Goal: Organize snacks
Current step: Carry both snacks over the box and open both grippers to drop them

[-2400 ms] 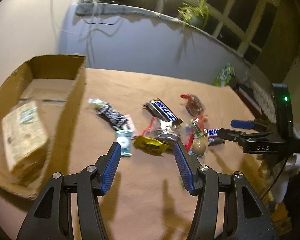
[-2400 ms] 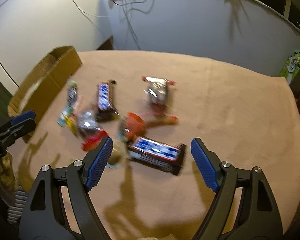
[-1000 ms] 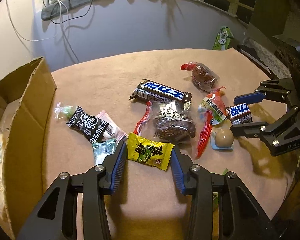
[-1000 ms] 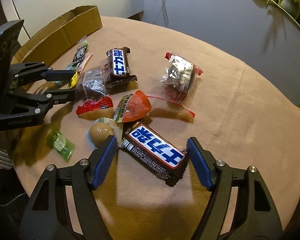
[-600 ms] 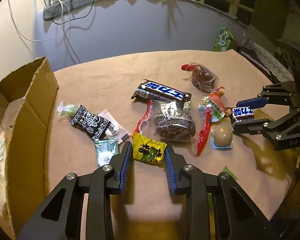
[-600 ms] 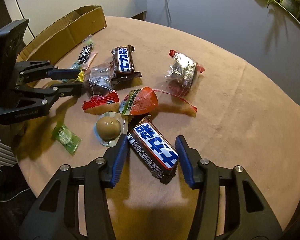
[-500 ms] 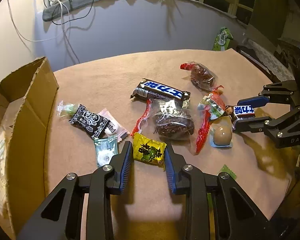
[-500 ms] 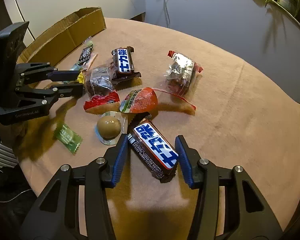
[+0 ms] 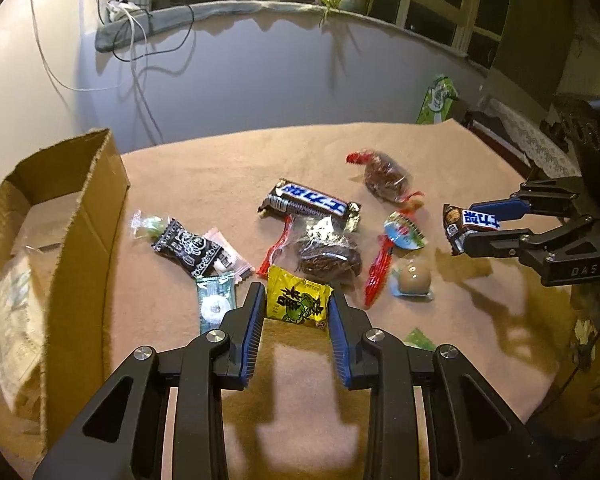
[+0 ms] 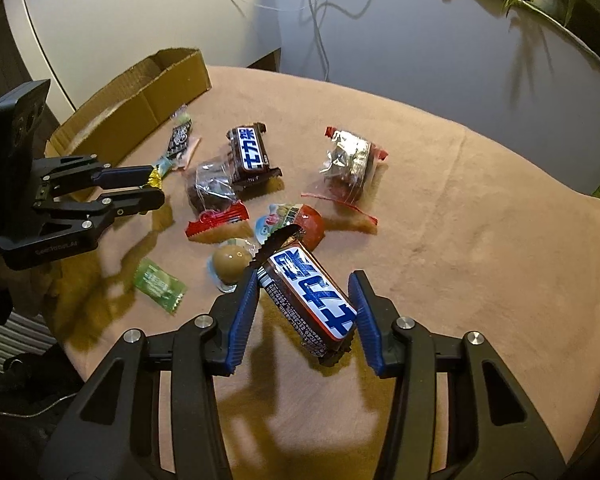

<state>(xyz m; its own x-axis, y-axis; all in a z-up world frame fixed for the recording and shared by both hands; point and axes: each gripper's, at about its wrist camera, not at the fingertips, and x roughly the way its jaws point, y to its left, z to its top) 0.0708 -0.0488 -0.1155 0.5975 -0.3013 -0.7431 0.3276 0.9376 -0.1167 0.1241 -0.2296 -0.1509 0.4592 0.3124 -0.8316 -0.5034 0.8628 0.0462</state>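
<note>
Both tools had just closed on snacks, and each catch was clear of the table [image 9: 440, 152]. The left tool [image 9: 298, 308] had narrowed its jaws from a wide stance until the blue pads pressed both sides of the yellow candy packet [image 9: 298, 300], which a second ago lay flat in front of them. The packet hung between the pads with its shadow on the cloth below, so it seemed lifted rather than resting. The right tool [image 10: 304, 300] had closed in the same way on the brown-and-blue chocolate bar [image 10: 310, 296], held across its width and tilted, the far end of its wrapper sticking up past the left pad. In the left wrist view that bar [image 9: 470, 224] hung at the far right, off the cloth, where before it sat beside the egg-shaped sweet [image 9: 414, 278].

The cardboard box [image 9: 80, 240] stood at the left edge of the table, open at the top, with a pale wrapped packet already inside. On the cloth lay a second chocolate bar [image 9: 312, 202], two clear bags with dark contents [image 9: 328, 254] [image 9: 386, 174], a red-and-green pouch [image 9: 404, 232], a black patterned packet [image 9: 186, 248] and a few small green sweets.

With two items secured at once, the next step was probably to carry them left to the box. The yellow packet was near it; the bar had the whole spread to cross.
</note>
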